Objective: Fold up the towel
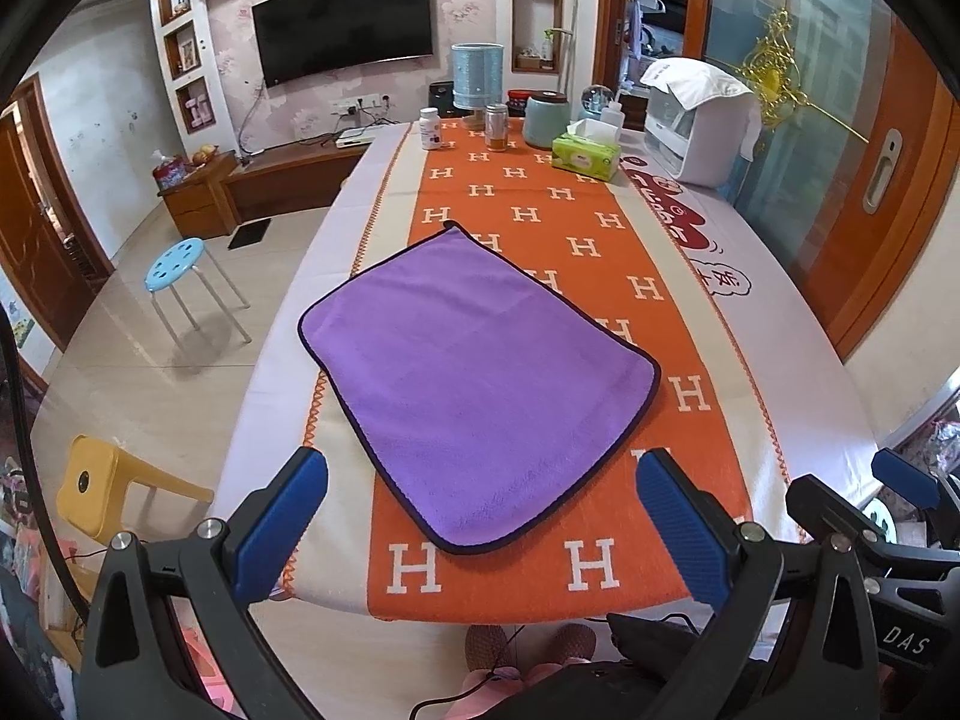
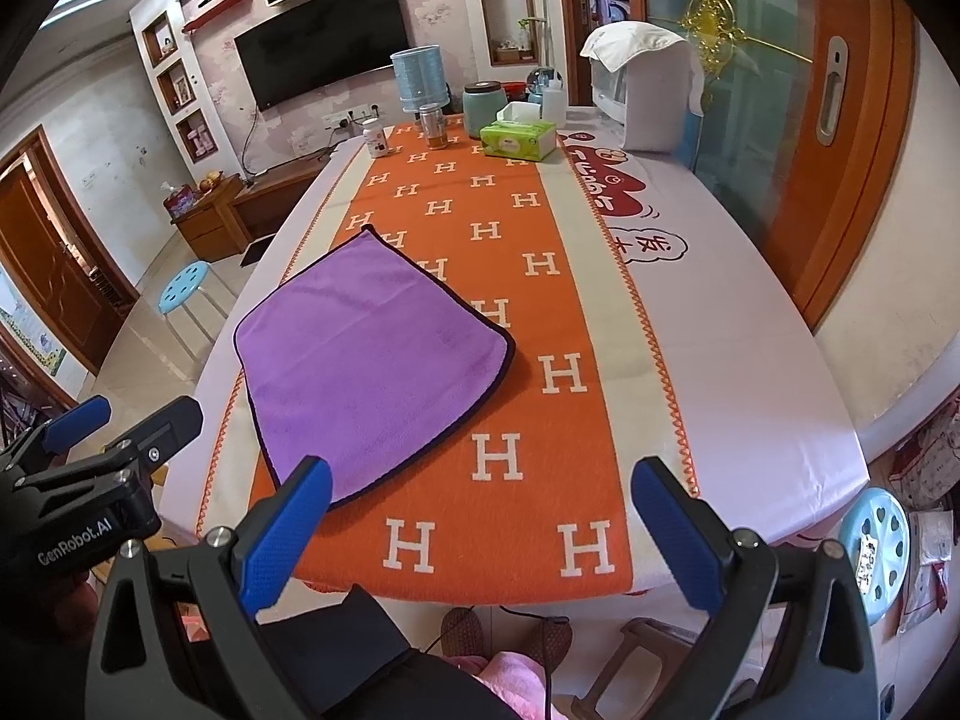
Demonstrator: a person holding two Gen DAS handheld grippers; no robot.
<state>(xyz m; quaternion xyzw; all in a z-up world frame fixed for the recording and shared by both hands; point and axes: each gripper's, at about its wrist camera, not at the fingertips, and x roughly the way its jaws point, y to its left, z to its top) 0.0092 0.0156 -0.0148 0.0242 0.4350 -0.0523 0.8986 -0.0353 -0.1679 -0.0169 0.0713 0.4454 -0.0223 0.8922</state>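
A purple towel point(image 1: 474, 384) with a dark edge lies flat and spread out on the orange runner point(image 1: 540, 222) of the table, turned at an angle. It also shows in the right wrist view point(image 2: 372, 354), left of centre. My left gripper point(image 1: 480, 510) is open and empty, held above the table's near edge just short of the towel's near corner. My right gripper point(image 2: 480, 516) is open and empty, above the near edge to the right of the towel. Each gripper shows at the other view's edge.
At the table's far end stand a green tissue box point(image 1: 585, 156), jars and bottles point(image 1: 497, 127), a teal canister point(image 1: 546, 120) and a white appliance point(image 1: 702, 126). A blue stool point(image 1: 177, 264) and yellow stool point(image 1: 102, 486) stand left of the table.
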